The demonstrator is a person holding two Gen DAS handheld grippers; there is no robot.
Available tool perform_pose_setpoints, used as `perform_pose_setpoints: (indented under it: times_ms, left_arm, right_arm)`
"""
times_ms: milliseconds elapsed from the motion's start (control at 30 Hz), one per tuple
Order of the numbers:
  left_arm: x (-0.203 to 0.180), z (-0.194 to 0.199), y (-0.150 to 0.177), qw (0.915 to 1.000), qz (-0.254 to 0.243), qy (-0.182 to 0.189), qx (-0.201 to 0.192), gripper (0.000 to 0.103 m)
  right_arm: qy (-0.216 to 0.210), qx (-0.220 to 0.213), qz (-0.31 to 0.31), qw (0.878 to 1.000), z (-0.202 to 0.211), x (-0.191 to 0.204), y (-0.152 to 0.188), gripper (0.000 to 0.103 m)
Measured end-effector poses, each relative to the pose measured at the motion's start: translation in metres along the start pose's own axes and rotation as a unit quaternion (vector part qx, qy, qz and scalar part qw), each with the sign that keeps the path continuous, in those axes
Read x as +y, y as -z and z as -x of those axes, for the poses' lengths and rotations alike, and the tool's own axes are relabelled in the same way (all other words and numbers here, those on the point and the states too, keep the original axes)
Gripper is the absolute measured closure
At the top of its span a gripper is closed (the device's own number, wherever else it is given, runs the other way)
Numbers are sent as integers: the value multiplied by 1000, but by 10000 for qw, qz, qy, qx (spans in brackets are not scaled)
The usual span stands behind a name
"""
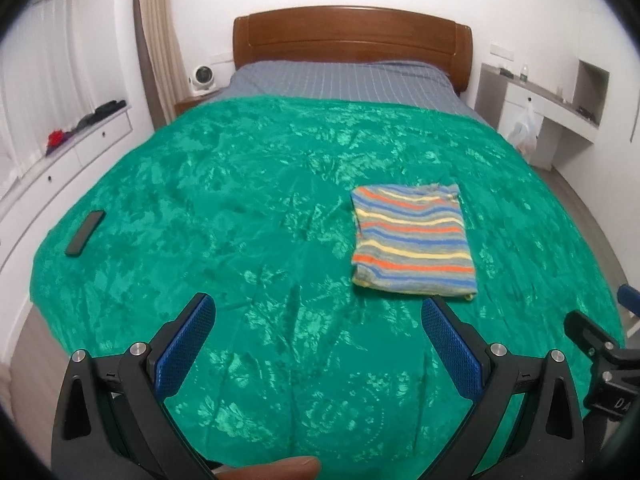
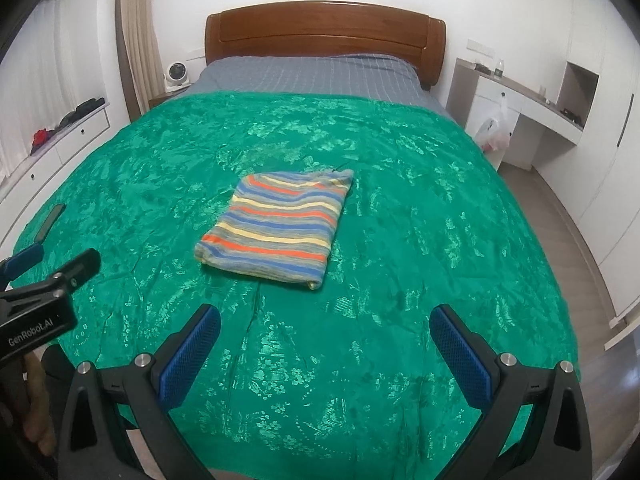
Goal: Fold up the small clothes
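Note:
A small striped garment (image 1: 414,239) (image 2: 276,225), banded in blue, orange, yellow and grey, lies folded into a neat rectangle on the green bedspread (image 1: 240,184) (image 2: 420,208). My left gripper (image 1: 318,306) hangs open above the near part of the bed, short of the garment and to its left, with nothing between its blue pads. My right gripper (image 2: 326,318) is open too, held back from the garment's near edge and empty. The left gripper's body (image 2: 44,300) shows at the left edge of the right wrist view.
A dark phone (image 1: 85,233) (image 2: 50,222) lies near the bed's left edge. A wooden headboard (image 1: 352,36) stands at the far end. White drawers (image 1: 60,160) run along the left wall. On the right are a desk (image 2: 520,108), a plastic bag (image 2: 494,130) and bare wood floor (image 2: 576,248).

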State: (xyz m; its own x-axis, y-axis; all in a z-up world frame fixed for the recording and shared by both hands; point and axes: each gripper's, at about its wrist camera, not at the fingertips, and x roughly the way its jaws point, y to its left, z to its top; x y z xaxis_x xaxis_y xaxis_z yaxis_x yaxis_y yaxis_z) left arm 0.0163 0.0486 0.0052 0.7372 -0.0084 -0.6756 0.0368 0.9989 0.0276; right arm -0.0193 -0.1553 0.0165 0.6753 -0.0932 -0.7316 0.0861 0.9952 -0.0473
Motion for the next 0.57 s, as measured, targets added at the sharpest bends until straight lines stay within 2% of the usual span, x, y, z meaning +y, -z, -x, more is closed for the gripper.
perform_pose_setpoints:
  times_ms: [233, 300, 433, 567]
  left_arm:
    - [-13, -1, 1, 9987, -360, -347, 85, 0]
    - [-13, -3, 2, 9989, -320, -283, 194, 0]
    - [-13, -1, 4, 9995, -194, -170, 167, 0]
    - [-21, 2, 5, 9993, -344, -109, 129, 0]
  right_arm:
    - [-2, -51, 82, 10000, 1, 7, -6, 0]
    - [41, -54, 124, 9999, 0, 8, -6, 0]
    - [83, -7, 94, 9999, -3, 7, -3, 0]
    - [99, 49, 35, 9999, -7, 2, 0, 0]
